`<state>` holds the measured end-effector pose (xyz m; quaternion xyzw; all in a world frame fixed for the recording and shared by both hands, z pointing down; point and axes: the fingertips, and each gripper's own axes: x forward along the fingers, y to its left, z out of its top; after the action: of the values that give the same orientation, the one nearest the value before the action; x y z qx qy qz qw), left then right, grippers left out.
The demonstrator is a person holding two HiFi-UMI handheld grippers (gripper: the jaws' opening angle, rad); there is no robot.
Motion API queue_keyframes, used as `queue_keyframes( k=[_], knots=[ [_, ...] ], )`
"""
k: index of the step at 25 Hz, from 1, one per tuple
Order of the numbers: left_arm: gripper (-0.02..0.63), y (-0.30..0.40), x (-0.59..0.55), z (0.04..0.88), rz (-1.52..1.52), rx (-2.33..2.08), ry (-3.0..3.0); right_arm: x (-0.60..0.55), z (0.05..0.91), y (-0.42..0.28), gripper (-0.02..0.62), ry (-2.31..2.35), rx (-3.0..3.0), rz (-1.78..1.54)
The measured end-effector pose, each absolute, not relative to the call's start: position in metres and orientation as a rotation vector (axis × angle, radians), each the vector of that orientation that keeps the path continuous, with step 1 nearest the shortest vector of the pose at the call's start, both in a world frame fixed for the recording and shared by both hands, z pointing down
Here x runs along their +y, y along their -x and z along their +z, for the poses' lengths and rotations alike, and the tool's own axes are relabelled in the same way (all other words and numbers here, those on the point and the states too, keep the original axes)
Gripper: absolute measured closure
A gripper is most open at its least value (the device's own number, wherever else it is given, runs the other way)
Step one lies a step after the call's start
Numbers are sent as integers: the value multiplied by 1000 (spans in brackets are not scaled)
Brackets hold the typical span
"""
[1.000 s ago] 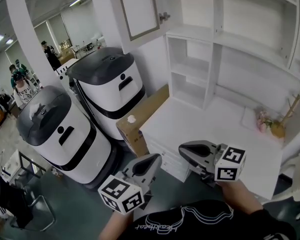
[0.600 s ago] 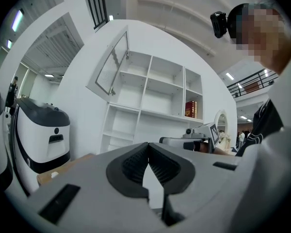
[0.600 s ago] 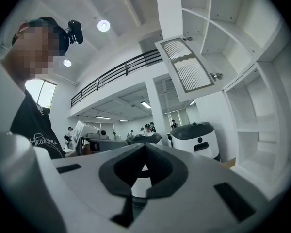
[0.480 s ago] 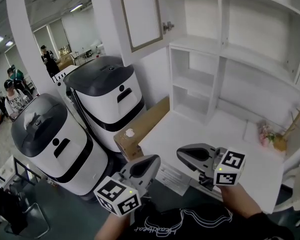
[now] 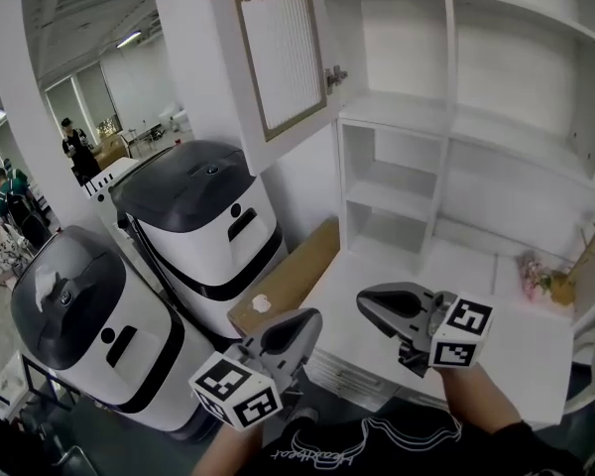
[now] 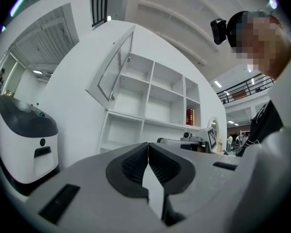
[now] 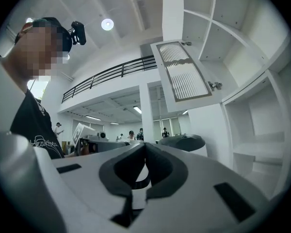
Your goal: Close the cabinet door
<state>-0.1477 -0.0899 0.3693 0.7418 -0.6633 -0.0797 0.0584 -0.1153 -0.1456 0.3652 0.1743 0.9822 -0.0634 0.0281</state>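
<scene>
Two grippers sit low in the head view, side by side and apart: the left gripper (image 5: 304,317) and the right gripper (image 5: 365,301). Both point level toward the cabinet (image 5: 446,127). The door (image 5: 283,53) stands swung open well above and beyond them, more over the left one, and touches neither. In each gripper's own view the jaws meet at the tips, with nothing between them and nothing touched. The desk (image 5: 506,340) shows behind the right gripper, and a white and black unit (image 5: 203,216) stands beyond the left. The door's top is cut off in the head view. The small fitting (image 5: 334,73) at its edge is too small to tell.
</scene>
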Motion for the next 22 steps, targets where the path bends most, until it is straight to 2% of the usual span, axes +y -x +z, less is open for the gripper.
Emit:
queue_keyframes(
  k=[13, 22],
  knots=[
    [601, 253, -119, 317, -272, -1770, -2546, -185, 328, 212, 591, -262, 3055, -151],
    [591, 311, -116, 256, -466, -1668, -2721, -192, 322, 238, 591, -88, 3073, -99]
  ],
)
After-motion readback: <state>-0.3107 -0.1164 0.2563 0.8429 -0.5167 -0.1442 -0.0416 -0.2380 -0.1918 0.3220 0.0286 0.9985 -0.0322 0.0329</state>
